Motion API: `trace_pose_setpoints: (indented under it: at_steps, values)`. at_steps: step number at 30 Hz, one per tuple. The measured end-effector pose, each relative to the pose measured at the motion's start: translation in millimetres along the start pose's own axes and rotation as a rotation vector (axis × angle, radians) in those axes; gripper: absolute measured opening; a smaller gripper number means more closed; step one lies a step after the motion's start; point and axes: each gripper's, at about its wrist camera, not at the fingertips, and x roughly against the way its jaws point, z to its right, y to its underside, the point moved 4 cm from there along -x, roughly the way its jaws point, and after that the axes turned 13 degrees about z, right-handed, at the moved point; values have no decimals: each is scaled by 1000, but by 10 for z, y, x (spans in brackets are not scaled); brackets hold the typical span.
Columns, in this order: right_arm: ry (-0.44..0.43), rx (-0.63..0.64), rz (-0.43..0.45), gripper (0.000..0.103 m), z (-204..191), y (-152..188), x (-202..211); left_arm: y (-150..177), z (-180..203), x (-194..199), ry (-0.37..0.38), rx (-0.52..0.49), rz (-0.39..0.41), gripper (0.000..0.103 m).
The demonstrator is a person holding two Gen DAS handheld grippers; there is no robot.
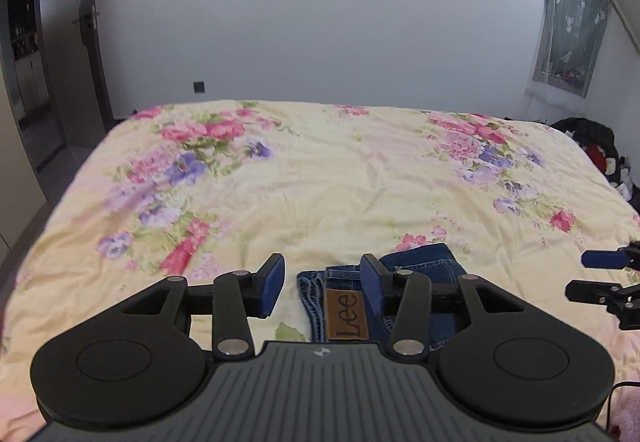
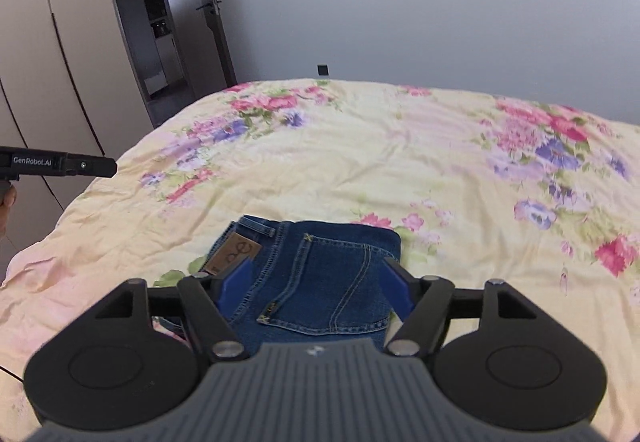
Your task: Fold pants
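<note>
I am holding my left gripper (image 1: 323,288) with its blue-padded jaws standing apart and nothing pinched between them, and my right gripper (image 2: 316,284) is likewise gaping wide, its pads clear of any cloth. Below both, the folded dark blue denim pants (image 2: 320,274) are lying in a compact bundle on the near part of the pale yellow floral bedspread (image 1: 340,178). My left camera is showing mostly the waistband end with the brown leather brand patch (image 1: 347,316) reading clearly, plus the tip of my right gripper poking in at the right edge. My right camera is giving the fuller picture: the stitched back pocket (image 2: 340,286) and the whole folded rectangle, with my left gripper's black body jutting in from the left. Only the left view is catching the green patterned curtain (image 1: 572,30) on the far wall, while the right view is showing the beige wardrobe doors (image 2: 52,54) and the open dark doorway (image 2: 156,18).
</note>
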Motion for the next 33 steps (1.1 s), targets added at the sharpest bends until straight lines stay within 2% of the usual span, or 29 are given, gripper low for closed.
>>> trace_pose_setpoints:
  at_steps: [2, 6, 7, 12, 15, 20, 26, 30, 33]
  values:
    - [-2, 37, 38, 68, -161, -28, 273, -37, 30, 238, -41, -44, 27, 57]
    - [-17, 65, 103, 78, -406, 32, 722, -47, 89, 731, -81, -101, 82, 71]
    - [-15, 70, 118, 78, -455, 58, 812, -37, 113, 834, -87, -117, 88, 74]
    - [14, 92, 171, 81, -688, 308, 1210, 131, 329, 1335, -121, -218, 87, 79]
    - [37, 73, 174, 81, -768, 495, 1355, 291, 518, 1533, -110, -238, 69, 84]
    - [82, 17, 180, 82, -828, 766, 1540, 579, 712, 1743, -94, -175, 47, 84]
    - [107, 2, 170, 82, -874, 1036, 1642, 964, 756, 1815, -112, -96, 21, 84]
    - [138, 18, 169, 82, -858, 1190, 1645, 1186, 774, 1736, -138, -50, 6, 84]
    - [141, 47, 144, 82, -865, 1303, 1619, 1363, 863, 1614, -165, -62, -34, 84]
